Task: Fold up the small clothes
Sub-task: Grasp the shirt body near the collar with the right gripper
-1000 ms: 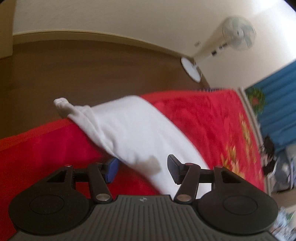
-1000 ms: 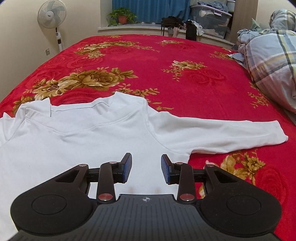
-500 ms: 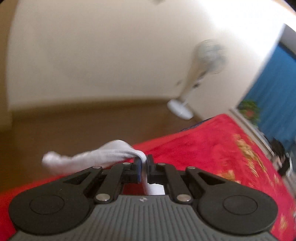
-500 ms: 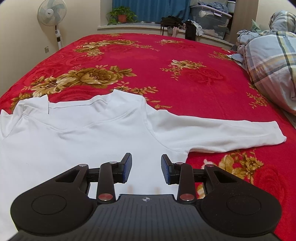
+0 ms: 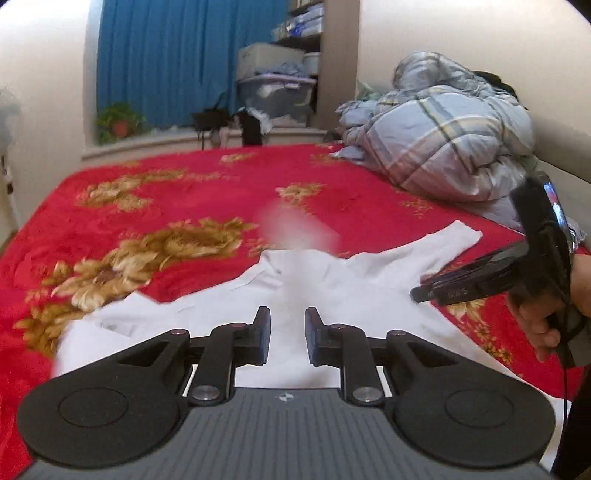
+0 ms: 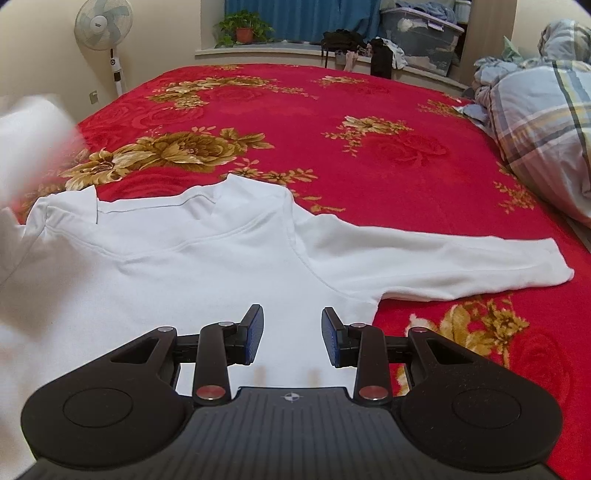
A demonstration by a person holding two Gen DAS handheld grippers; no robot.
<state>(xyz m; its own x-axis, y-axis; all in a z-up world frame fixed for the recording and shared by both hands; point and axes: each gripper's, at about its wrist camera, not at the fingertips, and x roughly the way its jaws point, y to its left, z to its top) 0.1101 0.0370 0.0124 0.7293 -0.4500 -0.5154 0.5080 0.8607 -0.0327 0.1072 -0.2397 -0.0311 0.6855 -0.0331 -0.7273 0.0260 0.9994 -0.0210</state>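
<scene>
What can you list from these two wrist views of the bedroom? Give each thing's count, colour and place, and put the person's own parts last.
shirt: one, white, long-sleeved, spread on the bed, one sleeve stretched to the right
bedspread: one, red with gold flowers, covering the bed
quilt: one, blue-grey plaid, bundled at the bed's right edge
fan: one, white, standing by the left wall
potted plant: one, green in an orange pot, on the window ledge
curtain: one, blue, behind the ledge
storage bin: one, grey, on the ledge
left gripper: fingers apart, nothing between them, above the shirt
right gripper: fingers apart, over the shirt's body
hand: one, holding the right gripper
</scene>
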